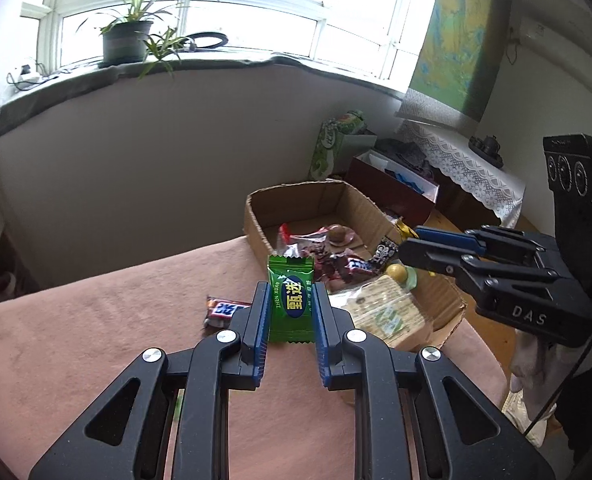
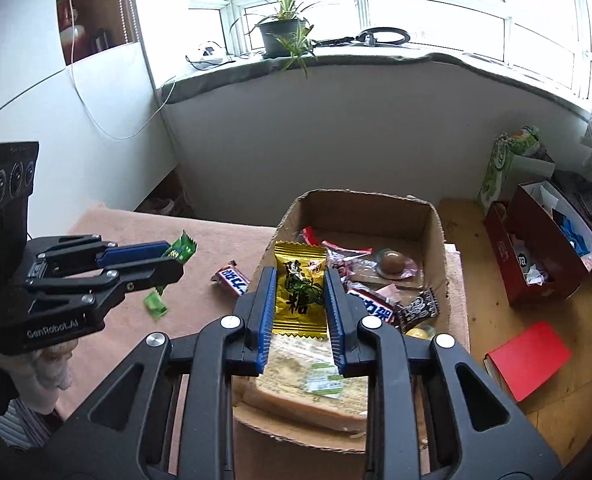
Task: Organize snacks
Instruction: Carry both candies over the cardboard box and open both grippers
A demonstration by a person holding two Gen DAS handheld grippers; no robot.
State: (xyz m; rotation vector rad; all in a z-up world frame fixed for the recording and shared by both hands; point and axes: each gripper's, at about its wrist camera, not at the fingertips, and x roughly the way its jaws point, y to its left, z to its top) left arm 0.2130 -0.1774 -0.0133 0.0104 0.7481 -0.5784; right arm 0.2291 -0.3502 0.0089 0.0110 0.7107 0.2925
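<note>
Two hand-held grippers hover over a surface (image 1: 95, 320) draped in a pinkish-brown cloth, under a bright window with a potted plant (image 2: 283, 28) on the sill.

The left gripper (image 1: 291, 300) pinches a green candy packet (image 1: 291, 298) upright between its blue pads, lifted clear of the cloth. The right gripper (image 2: 300, 294) pinches a yellow candy packet (image 2: 300, 292) the same way, held above an open cardboard box (image 2: 438, 240).

The box sits at the right end of the surface and holds a jumble of snacks: a large pale cracker pack (image 2: 312, 380) at its near end, a chocolate bar (image 2: 376, 306) in a brown, white and blue wrapper, a dark wrapped sweet (image 2: 418, 308) and a brown egg in clear wrap (image 2: 394, 261).

Outside the box, a second chocolate bar (image 2: 231, 278) lies on the cloth just beside the box's left wall, and a small green candy (image 2: 155, 306) lies further left.

On the wooden floor to the right are a red book (image 2: 530, 358) and an open dark red box (image 2: 536, 264).
</note>
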